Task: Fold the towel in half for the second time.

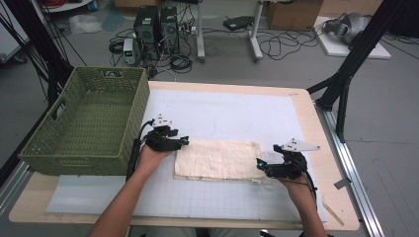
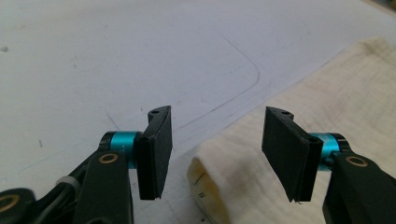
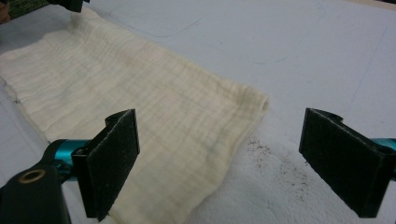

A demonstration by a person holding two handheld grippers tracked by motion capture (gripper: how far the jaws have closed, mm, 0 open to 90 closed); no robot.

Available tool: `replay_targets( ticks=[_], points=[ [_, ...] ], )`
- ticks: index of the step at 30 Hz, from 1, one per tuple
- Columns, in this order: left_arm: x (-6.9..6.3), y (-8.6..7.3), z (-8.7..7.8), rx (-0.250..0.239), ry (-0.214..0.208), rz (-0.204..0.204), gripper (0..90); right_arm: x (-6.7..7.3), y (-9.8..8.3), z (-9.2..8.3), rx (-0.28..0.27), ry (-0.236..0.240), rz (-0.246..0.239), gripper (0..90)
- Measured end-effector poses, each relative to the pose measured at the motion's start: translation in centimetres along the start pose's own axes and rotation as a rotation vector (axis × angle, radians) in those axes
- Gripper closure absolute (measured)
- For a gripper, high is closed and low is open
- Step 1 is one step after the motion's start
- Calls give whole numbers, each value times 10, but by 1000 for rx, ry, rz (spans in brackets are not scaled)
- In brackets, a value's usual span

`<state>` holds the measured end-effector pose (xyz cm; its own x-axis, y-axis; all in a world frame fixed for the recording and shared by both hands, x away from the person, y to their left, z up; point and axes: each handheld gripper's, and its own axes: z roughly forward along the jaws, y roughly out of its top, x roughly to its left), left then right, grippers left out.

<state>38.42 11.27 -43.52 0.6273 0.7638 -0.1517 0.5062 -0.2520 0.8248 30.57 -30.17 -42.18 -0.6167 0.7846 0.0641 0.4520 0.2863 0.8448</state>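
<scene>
Left tongs (image 2: 217, 154) straddle folded cloth (image 1: 217, 159) corner, unclamped; right tongs (image 3: 233, 163) gape at its opposite end, likely readying a fold.

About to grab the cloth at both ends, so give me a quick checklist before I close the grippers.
1. Left gripper at the cloth corner: ok, corner lies between its jaws.
2. Left pads pressing the cloth: not ok, a gap shows on both sides.
3. Right gripper astride the cloth's edge: ok, edge runs between its open jaws.
4. Right pads pressing the cloth: not ok, jaws stand wide.
5. Cloth flat on the mat: ok, folded and lying flat.
6. Basket clear of the cloth: ok, it stands apart at the left.
</scene>
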Motion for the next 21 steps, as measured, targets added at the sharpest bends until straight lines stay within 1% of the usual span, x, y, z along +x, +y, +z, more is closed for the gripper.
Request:
replay_targets(
  ticks=[3,4,6,7,8,9,11,13,16,18,21],
  points=[
    [-1,-1,4,28,1,35,476,1,0,1,4,0,7,114],
    [-2,-2,6,35,4,39,487,0,0,1,3,0,6,115],
    [-2,-3,8,51,5,58,495,0,0,1,3,-2,4,114],
    [-2,-3,9,62,13,66,497,0,0,1,4,-3,5,114],
    [-1,-4,10,70,14,67,497,-1,0,1,3,-3,2,114],
    [-2,-5,12,77,16,68,498,0,-1,1,7,-3,11,114],
    [-2,-6,14,101,16,77,514,-1,-1,2,5,-5,3,114],
    [-2,-6,14,106,20,91,521,-1,0,3,11,-5,7,115],
    [-2,-7,14,107,24,94,544,-1,0,6,15,-4,10,115],
    [-1,-7,13,106,20,102,577,-3,1,10,19,-9,6,115],
    [1,-7,12,104,2,100,660,-7,5,19,45,-17,1,114]
  ],
)
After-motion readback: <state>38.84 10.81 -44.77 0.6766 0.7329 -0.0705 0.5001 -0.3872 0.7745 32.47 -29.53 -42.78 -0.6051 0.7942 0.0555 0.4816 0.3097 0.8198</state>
